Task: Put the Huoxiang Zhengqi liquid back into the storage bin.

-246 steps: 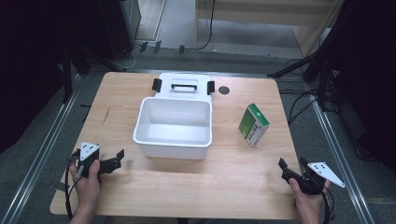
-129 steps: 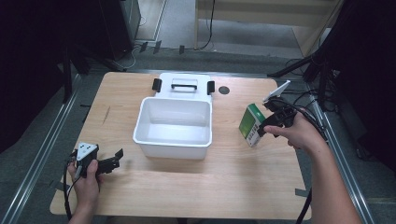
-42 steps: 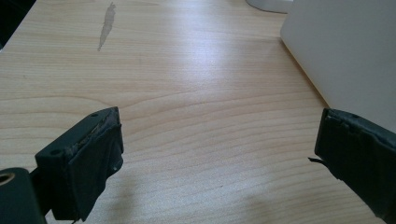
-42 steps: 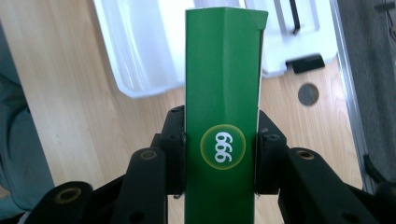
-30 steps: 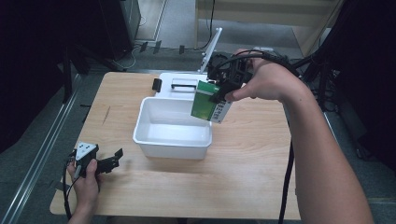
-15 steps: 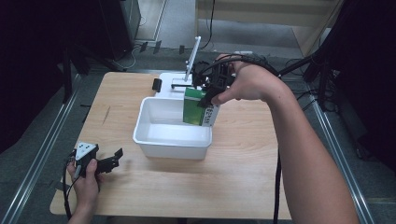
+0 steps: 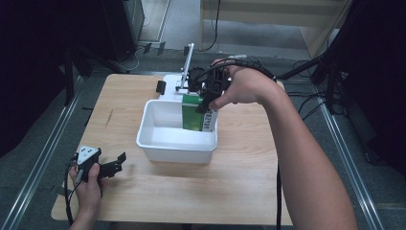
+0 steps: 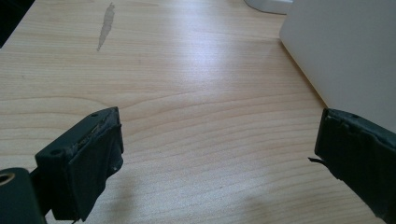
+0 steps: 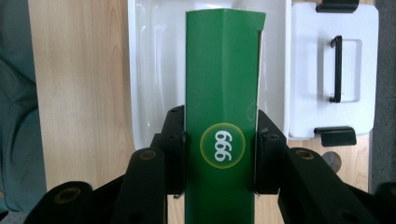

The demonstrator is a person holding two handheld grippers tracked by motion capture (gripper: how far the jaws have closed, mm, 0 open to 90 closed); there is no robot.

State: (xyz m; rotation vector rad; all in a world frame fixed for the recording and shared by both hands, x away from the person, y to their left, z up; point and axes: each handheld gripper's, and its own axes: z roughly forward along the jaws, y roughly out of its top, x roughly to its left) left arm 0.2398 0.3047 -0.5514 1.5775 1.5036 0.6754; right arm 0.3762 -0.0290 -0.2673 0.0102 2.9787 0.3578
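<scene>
A green carton [image 7: 195, 112] marked 999 [image 9: 222, 112] hangs upright with its lower end inside the white bin [image 7: 155, 139], near the bin's far right corner. My right gripper [image 7: 207, 98] points down and is shut on the carton, one pad [image 9: 176, 144] pressed on each side [image 9: 222, 151]. The bin's interior [image 9: 154, 70] lies right below the carton. My left gripper [image 7: 112, 165] rests on the table at the near left, open, with bare wood between its pads [image 8: 95, 154], and the bin's wall [image 8: 345, 51] stands beside it [image 8: 219, 154].
The bin's white lid [image 7: 172, 82] with black latches and a handle [image 9: 337, 70] lies on the table behind the bin. The wooden table [image 7: 249, 167] has free room at the right and front. Cables and dark floor surround the table.
My right gripper has carried the green carton leftward and down, from above the bin's right rim until its lower end sits inside the bin. The left gripper has stayed put.
</scene>
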